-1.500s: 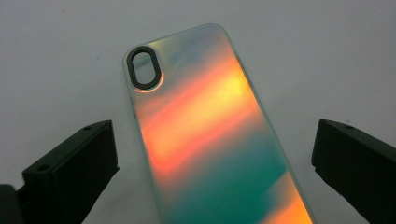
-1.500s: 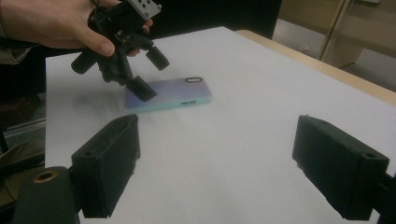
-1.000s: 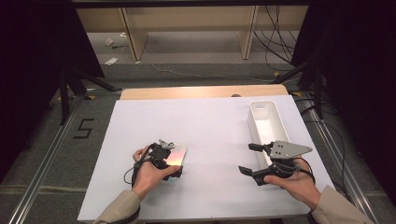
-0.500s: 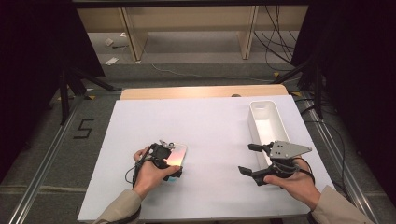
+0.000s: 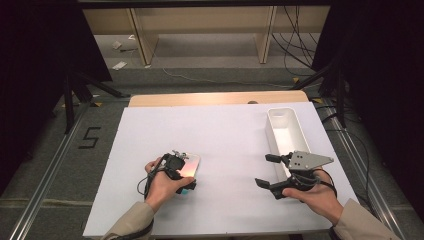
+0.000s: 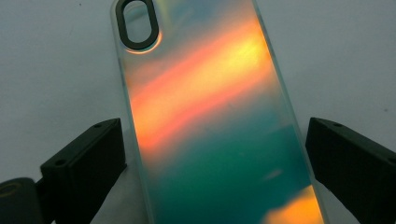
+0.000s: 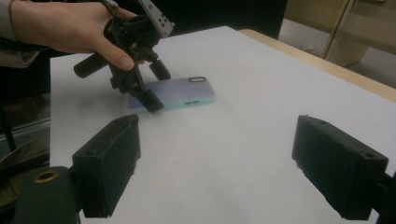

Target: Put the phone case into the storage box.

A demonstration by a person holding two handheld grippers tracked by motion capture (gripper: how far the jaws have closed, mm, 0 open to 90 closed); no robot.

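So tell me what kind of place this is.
Most likely a lab recording station: a white table hemmed by dark curtains, loose cables on the floor, and a taped number 5 marking the spot.

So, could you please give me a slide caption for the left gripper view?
Left gripper straddling an iridescent phone case on the white table, jaws closing in but not yet touching.

floor point(image 5: 210, 65): grey | shelf legs point(image 5: 141, 42): wooden | cables point(image 5: 295, 45): black, right | surroundings: dark

white bin point(image 5: 285, 131) on white table point(image 5: 225, 135)
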